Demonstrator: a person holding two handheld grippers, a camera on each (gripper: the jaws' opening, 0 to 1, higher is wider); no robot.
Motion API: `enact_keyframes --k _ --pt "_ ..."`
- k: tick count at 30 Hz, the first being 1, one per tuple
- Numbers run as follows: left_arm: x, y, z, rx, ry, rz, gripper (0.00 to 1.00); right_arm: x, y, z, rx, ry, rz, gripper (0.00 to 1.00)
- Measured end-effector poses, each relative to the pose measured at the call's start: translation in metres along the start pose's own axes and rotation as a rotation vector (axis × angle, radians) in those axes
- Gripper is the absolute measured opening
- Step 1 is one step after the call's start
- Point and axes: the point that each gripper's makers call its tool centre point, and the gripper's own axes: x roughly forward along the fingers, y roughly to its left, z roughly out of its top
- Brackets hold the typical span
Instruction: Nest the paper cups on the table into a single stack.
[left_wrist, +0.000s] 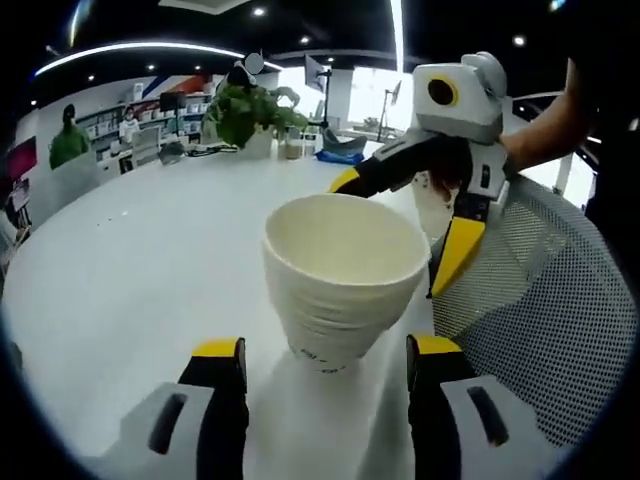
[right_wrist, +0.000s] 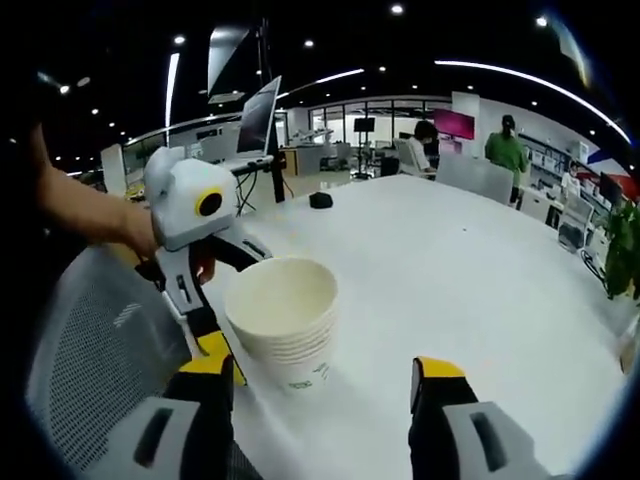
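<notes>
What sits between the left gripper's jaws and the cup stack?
Nothing: in the left gripper view, bare white table lies between the open left gripper and the cup stack, which stands just ahead of the jaw tips.

You see the cups (left_wrist: 343, 275) nested upright in one cream stack on the white table (left_wrist: 130, 260), near its edge, mouth open and empty.

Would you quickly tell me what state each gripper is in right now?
Left gripper: open, jaws on either side of the stack of paper cups, not gripping it.
Right gripper: open, holding nothing; the stack stands just ahead.
</notes>
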Motion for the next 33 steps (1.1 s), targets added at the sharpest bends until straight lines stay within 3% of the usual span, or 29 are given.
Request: enact_keyframes --k 13,23,33 --pt "0.012 0.000 -0.004 -0.002 0.005 -0.033 0.44 0.011 0.018 0.014 0.034 -0.050 0.050 0.62" --pt "0.015 -0.001 0.000 0.026 0.009 -0.052 0.37 0.020 0.024 0.020 0.016 -0.074 0.067 0.47" --pt "0.005 0.013 0.019 0.060 -0.003 -0.035 0.36 0.021 0.014 0.045 0.029 -0.124 0.067 0.47"
